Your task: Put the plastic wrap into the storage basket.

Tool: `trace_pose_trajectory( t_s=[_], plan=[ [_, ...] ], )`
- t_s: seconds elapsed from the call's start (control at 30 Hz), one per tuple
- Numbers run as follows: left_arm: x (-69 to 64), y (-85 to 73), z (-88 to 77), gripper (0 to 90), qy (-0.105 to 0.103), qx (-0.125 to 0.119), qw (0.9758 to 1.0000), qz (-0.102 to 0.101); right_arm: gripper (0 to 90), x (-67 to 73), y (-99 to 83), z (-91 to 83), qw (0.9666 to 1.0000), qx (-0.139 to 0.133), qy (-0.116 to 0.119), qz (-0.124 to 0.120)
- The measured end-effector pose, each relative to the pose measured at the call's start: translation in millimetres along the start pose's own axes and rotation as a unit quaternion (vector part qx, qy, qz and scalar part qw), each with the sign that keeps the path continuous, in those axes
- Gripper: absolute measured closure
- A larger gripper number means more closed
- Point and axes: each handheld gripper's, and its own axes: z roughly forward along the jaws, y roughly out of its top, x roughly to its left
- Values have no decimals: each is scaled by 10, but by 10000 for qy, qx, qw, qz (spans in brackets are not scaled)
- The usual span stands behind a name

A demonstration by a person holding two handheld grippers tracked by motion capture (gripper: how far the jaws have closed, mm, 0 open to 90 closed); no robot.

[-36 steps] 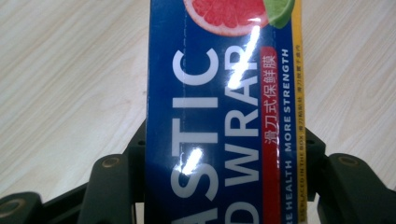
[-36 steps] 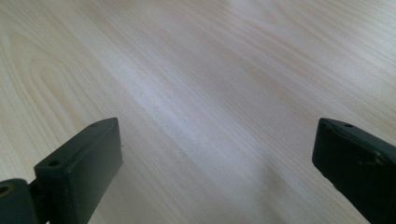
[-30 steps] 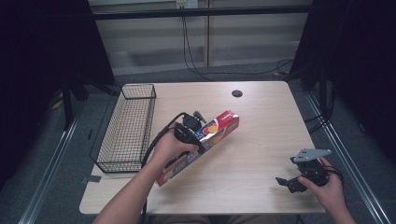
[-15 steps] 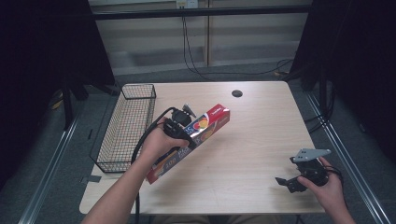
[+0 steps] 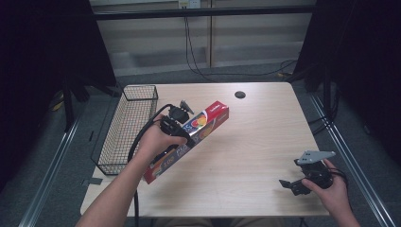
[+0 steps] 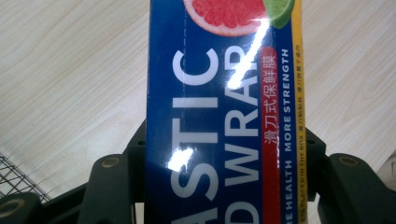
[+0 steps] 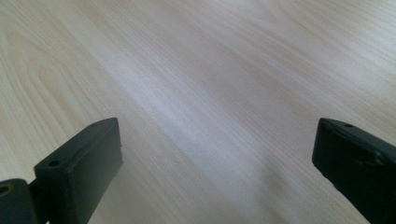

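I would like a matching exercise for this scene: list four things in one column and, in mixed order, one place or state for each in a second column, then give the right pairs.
Things
1. long blue and red cardboard box of plastic wrap
2. black wire mesh basket
3. right gripper
4. small dark round hole cover

Places or states
A. near the table's far edge
B. open, with nothing between the jaws
C. clamped in the left gripper
D. at the table's left edge

Pairs: 1-C, 2-D, 3-B, 4-A
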Motion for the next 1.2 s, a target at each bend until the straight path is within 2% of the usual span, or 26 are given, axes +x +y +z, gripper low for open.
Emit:
trace_pose_trajectory(
  t_s=[0.07,0.1,0.5,0.53,0.57,0.7,0.77,0.8,1.0,1.03,1.2],
  plan=[
    [20,2,-49,424,28,49,10000,-19,12,-4,0,3,10000,-36,-10,-34],
    [28,-3,-57,424,42,-19,10000,-17,12,-2,2,2,10000,-35,-20,-36],
    [181,-68,-195,424,192,-67,9992,-338,12,3,6,5,10000,24,-22,-21],
    [201,-72,-207,424,233,-47,9992,-311,12,3,9,8,10000,10,-18,-30],
    [230,-80,-220,424,227,-59,9989,-409,12,4,10,9,10000,8,-19,-29],
    [293,-102,-253,423,328,-52,9982,-500,12,7,16,13,10000,-40,20,-14],
    [315,-108,-266,423,315,-55,9980,-544,12,7,18,10,10000,-27,4,-14],
    [341,-119,-289,423,398,-82,9974,-590,12,7,18,11,10000,-24,10,-6],
    [414,-153,-360,423,448,-142,9959,-770,12,8,17,15,10000,-28,9,-1],
    [436,-166,-382,423,447,-209,9952,-845,12,10,22,15,10000,-11,-25,-21],
    [482,-190,-429,424,488,-200,9940,-955,12,15,31,21,10000,-29,-15,-53]
  ],
)
